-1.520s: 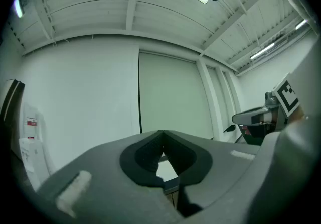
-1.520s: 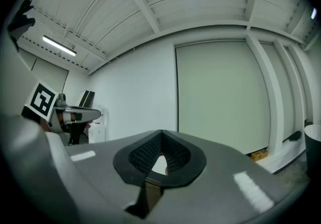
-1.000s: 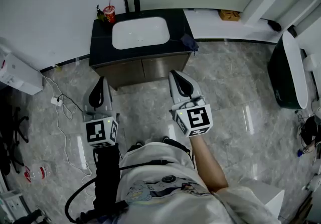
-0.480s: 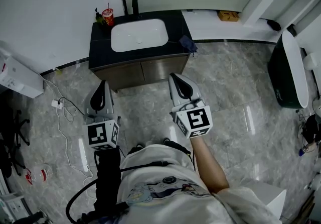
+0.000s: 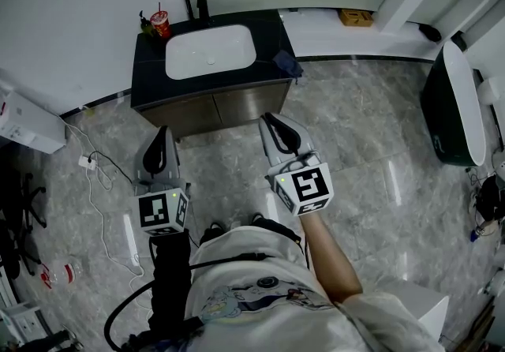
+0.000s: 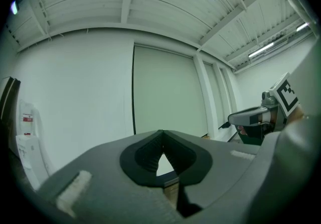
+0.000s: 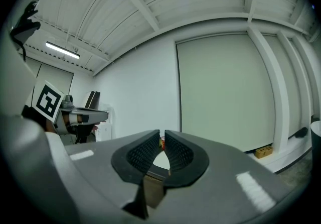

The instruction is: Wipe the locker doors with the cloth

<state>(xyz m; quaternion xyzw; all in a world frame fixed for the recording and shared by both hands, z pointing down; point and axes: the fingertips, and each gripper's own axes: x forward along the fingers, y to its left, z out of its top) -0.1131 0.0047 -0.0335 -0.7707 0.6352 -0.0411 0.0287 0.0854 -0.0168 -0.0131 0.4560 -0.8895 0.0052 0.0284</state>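
looking down from the head view, nearest is the person's white shirt (image 5: pixel 260 295), with a black sleeve (image 5: pixel 170 279) on the left arm and a bare forearm (image 5: pixel 325 252) on the right. each one holds a gripper out in front over the grey marble floor (image 5: pixel 355 129), about level with each other and well apart.

the left gripper (image 5: pixel 162 133) has its jaws pressed together at the tip with nothing between them, you can see that clearly in its own view. the right gripper (image 5: pixel 273 120) has only a narrow slit between its jaws. they're opening right now, and there's nothing between them either. both grippers point toward the vanity but are well short of it and touch nothing.

off to the left on the floor there's a white cord (image 5: pixel 95 177), and a plastic bottle (image 5: pixel 59 271) lies close to the edge of the picture.

further out are the brown cabinet doors (image 5: pixel 213 106), both shut, under a black tabletop (image 5: pixel 150 74) with a white sink (image 5: pixel 210 50) set in it. the cloth (image 5: pixel 288 65), dark blue and crumpled, sits on the tabletop's right front corner, just beside the sink and well away from both grippers. at the back left corner stands a red cup (image 5: pixel 160 24) with a straw. a black faucet (image 5: pixel 203 7) stands behind the sink, against the white wall (image 5: pixel 79 11).
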